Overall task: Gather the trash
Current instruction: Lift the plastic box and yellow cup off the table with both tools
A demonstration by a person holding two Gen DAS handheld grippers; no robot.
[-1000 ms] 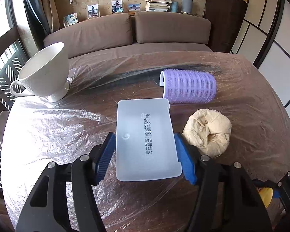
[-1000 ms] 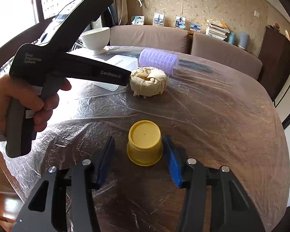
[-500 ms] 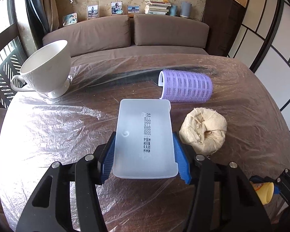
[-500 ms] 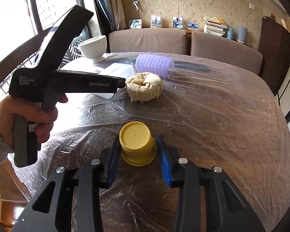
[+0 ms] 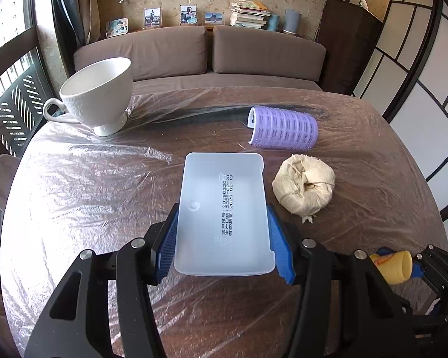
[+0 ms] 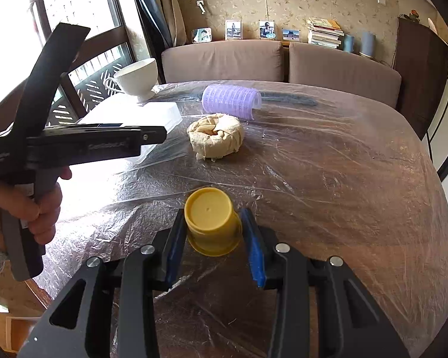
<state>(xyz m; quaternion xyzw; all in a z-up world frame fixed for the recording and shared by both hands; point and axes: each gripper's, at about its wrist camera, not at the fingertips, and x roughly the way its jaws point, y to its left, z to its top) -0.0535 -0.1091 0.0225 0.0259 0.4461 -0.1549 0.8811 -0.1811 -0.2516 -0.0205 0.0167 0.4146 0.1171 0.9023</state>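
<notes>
A white translucent plastic tray (image 5: 222,208), upside down with printed dates on its base, sits between the blue pads of my left gripper (image 5: 222,244), which is shut on its long sides. My right gripper (image 6: 213,238) is shut on a small yellow plastic cup (image 6: 212,220), base up, low over the table near its front edge. The same yellow cup (image 5: 394,267) shows at the lower right of the left wrist view. A crumpled beige paper ball (image 5: 304,189) lies just right of the tray. In the right wrist view, a hand (image 6: 30,208) holds the left gripper body (image 6: 74,146).
A purple hair roller (image 5: 283,132) lies on its side behind the paper ball. A white footed cup (image 5: 98,98) stands at the far left. Wrinkled clear film covers the round wooden table (image 6: 343,179). A brown sofa (image 5: 194,50) runs behind it.
My left pads closed onto the tray's sides and the view drew back a little. My right pads closed from a gap onto the yellow cup.
</notes>
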